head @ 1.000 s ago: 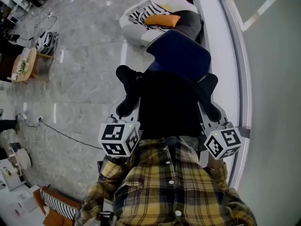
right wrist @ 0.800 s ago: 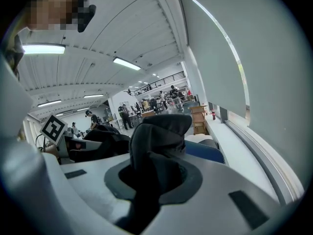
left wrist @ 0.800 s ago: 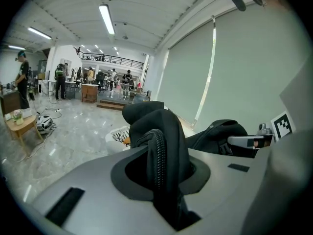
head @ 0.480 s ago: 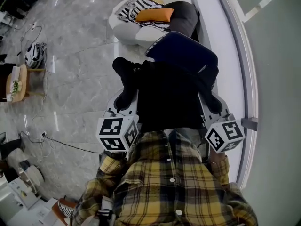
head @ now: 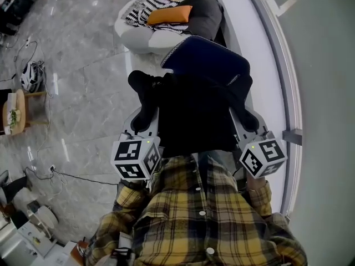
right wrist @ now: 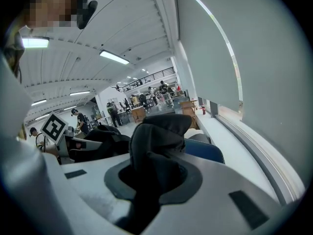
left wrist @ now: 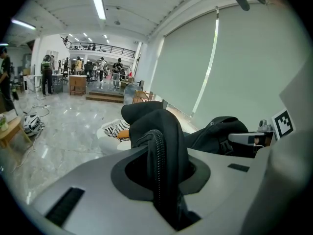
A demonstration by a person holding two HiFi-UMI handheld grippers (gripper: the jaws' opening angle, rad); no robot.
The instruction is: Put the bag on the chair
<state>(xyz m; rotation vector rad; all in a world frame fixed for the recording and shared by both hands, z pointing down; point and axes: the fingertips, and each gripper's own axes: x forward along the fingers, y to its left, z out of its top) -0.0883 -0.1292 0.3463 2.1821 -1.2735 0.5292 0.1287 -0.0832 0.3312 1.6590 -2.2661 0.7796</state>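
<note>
A black bag point(head: 194, 115) hangs in front of the person's chest, held up from both sides. My left gripper point(head: 143, 118) is shut on the bag's left end, and a ribbed black strap point(left wrist: 159, 151) is pinched between its jaws. My right gripper point(head: 248, 121) is shut on the right end, with bunched black fabric point(right wrist: 156, 146) filling its jaws. Just beyond the bag stands the chair with a dark blue seat point(head: 208, 60). The bag's far edge overlaps the seat's near edge in the head view. A blue strip of the chair point(right wrist: 203, 151) shows behind the fabric in the right gripper view.
A white beanbag seat point(head: 138, 35) with striped, orange and grey cushions lies beyond the chair. A white window ledge point(head: 266, 65) runs along the right. On the marble floor at left are a small wooden table point(head: 14, 112), a helmet point(head: 30, 73) and a cable point(head: 72, 173).
Both grippers keep the same hold on the bag. In the head view the floor, table and beanbag seat have slid up and left, and the bag reaches a little further over the chair's seat.
</note>
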